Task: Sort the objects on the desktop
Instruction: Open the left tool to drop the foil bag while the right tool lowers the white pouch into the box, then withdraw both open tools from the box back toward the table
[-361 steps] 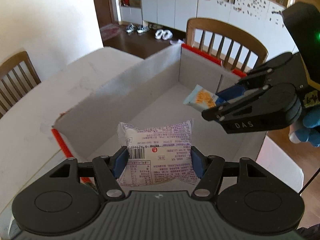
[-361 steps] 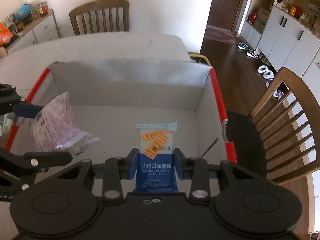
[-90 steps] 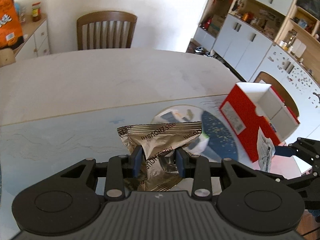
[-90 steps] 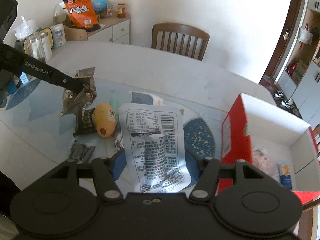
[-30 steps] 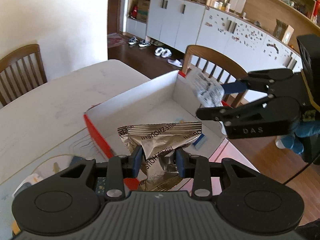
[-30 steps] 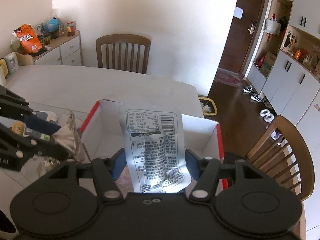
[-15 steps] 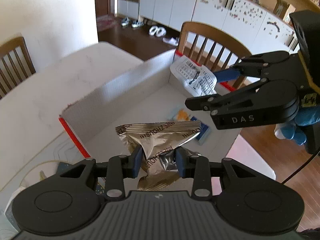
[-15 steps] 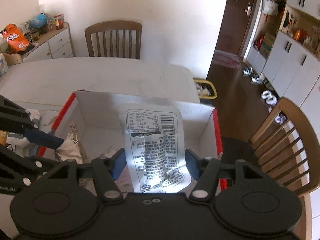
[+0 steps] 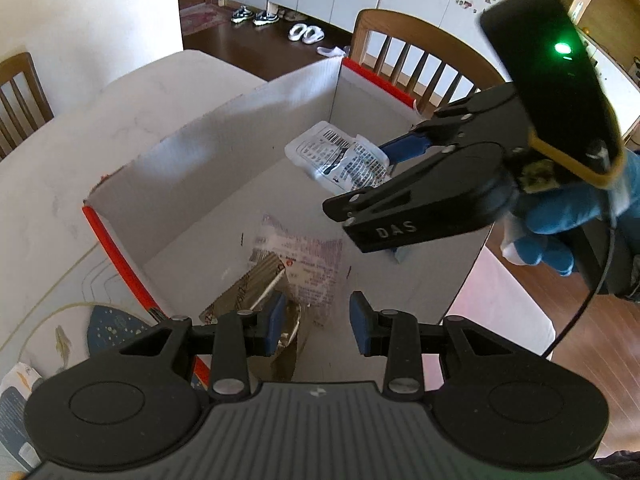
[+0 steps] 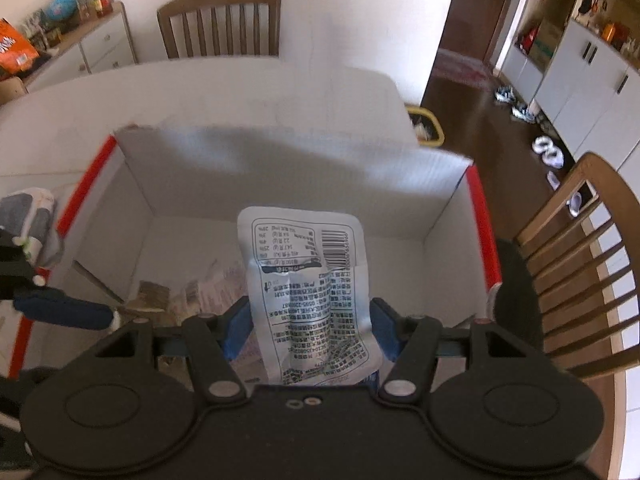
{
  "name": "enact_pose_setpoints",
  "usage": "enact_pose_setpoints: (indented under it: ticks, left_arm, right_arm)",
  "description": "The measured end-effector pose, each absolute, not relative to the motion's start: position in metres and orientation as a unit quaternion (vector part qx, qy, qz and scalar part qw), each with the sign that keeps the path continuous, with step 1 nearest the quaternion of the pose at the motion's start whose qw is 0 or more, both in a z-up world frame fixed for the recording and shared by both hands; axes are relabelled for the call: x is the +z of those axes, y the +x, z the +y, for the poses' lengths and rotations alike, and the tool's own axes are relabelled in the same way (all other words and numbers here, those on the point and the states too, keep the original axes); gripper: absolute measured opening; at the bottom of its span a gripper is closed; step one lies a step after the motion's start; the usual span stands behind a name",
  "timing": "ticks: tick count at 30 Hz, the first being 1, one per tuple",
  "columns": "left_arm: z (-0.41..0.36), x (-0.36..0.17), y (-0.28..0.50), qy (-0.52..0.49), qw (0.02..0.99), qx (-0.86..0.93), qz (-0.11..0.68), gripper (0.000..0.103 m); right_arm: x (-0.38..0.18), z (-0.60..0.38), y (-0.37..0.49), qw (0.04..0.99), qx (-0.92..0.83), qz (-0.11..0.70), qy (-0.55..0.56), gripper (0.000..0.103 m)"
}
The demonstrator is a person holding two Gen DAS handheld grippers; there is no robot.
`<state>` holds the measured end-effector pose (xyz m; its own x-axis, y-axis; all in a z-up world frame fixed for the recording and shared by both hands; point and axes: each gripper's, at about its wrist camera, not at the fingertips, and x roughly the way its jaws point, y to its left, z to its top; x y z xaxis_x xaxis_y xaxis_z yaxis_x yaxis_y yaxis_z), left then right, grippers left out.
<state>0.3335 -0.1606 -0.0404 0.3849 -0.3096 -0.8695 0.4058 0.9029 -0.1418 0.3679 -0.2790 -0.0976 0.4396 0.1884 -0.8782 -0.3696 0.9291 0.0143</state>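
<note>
Left gripper (image 9: 316, 322) has let go: half a second ago its blue pads were pinching the gold foil snack packet, and now they stand apart with nothing between them. That gold foil packet (image 9: 256, 300) lies on the floor of the cardboard box (image 9: 224, 148), tilted, with one end tucked under the left pad (so it's touching or nearly touching that finger, hard to say which). It partly overlaps the white-and-purple printed packet (image 9: 310, 264) that was already in the box.

Right gripper (image 10: 310, 324) hasn't changed its grip at all. It's clamped on the white pouch with black print and a barcode (image 10: 306, 280), holding it upright over the box interior, near the far right wall as seen from the left wrist view. The pouch sits lower inside the box than it did half a second back, when it was up around the rim.

A corner of a blue wrapper (image 9: 400, 254) peeks out under the right gripper. The box rests on the white table (image 9: 80, 152), with a wooden chair (image 9: 412, 60) just behind its far corner.
</note>
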Motion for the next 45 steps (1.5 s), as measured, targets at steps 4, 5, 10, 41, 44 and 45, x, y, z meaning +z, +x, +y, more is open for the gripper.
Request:
enact_pose_setpoints:
  ticks: [4,5,10,41,44,45]
  left_arm:
    - [-0.159,-0.045,0.337,0.041,0.826,-0.214,0.520,0.034]
    - [-0.159,-0.046,0.337,0.040,0.825,-0.214,0.522,0.034]
    - [-0.160,-0.049,0.337,0.040,0.820,-0.213,0.529,0.034]
    - [-0.147,-0.024,0.315,0.011,0.844,-0.215,0.492,0.051]
    - [-0.146,-0.017,0.308,0.003,0.849,-0.220,0.480,0.058]
    - [-0.145,-0.015,0.306,0.000,0.850,-0.221,0.478,0.058]
  right_arm:
    - [-0.110,-0.278,0.372,0.832,0.160,0.523,-0.088,0.063]
    - [-0.112,-0.278,0.373,0.830,0.160,0.527,-0.087,0.063]
    - [-0.118,-0.279,0.373,0.823,0.158,0.539,-0.086,0.063]
    - [-0.072,-0.305,0.348,0.846,0.177,0.500,-0.060,0.073]
    - [-0.062,-0.308,0.342,0.851,0.183,0.490,-0.051,0.075]
    - [-0.059,-0.310,0.339,0.853,0.183,0.486,-0.050,0.075]
